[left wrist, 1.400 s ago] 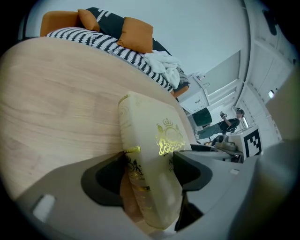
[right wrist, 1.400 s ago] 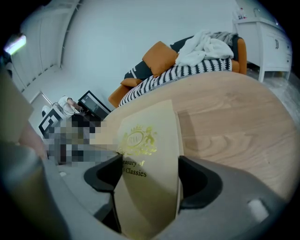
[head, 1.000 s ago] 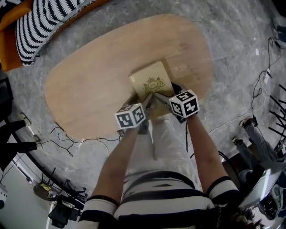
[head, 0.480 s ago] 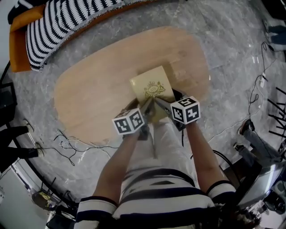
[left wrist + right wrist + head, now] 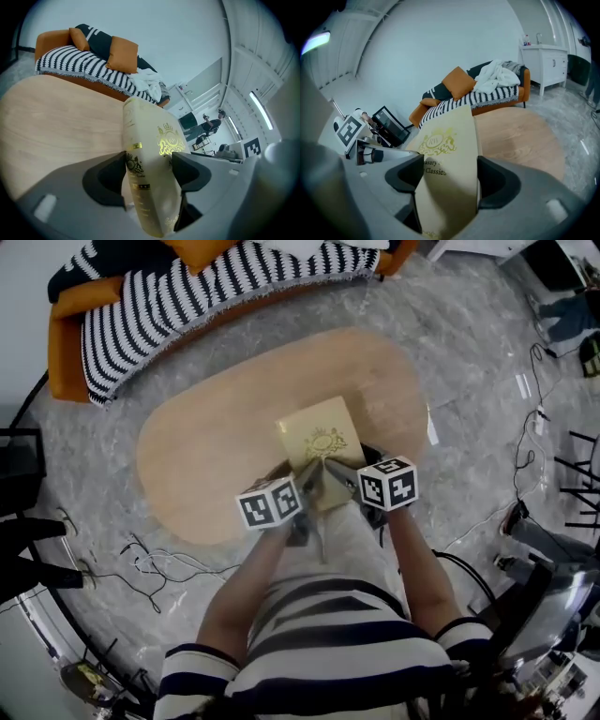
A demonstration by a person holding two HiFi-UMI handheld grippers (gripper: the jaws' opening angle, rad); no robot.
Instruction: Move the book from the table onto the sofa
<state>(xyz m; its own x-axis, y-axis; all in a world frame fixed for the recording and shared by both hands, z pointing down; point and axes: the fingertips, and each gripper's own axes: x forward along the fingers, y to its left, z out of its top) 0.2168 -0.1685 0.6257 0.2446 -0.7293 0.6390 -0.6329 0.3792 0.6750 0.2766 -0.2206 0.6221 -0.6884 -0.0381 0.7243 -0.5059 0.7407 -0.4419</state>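
Note:
A cream book (image 5: 319, 439) with a gold crest is held above the near edge of the oval wooden table (image 5: 216, 456). My left gripper (image 5: 302, 479) is shut on the book (image 5: 149, 159) near its spine, jaws pressing both covers. From the other side my right gripper (image 5: 336, 474) is shut on the book (image 5: 449, 164) too. The orange sofa (image 5: 131, 306) under a black-and-white striped throw lies at the far left, beyond the table.
Orange cushions (image 5: 123, 54) and a white cloth (image 5: 497, 75) lie on the sofa. Cables (image 5: 141, 563) trail over the grey marble floor on the left. A black stand (image 5: 19, 460) is at the left edge; more gear (image 5: 553, 549) crowds the right.
The book, held by both grippers, has risen from the table. My view has shifted so more of the sofa shows at the top left.

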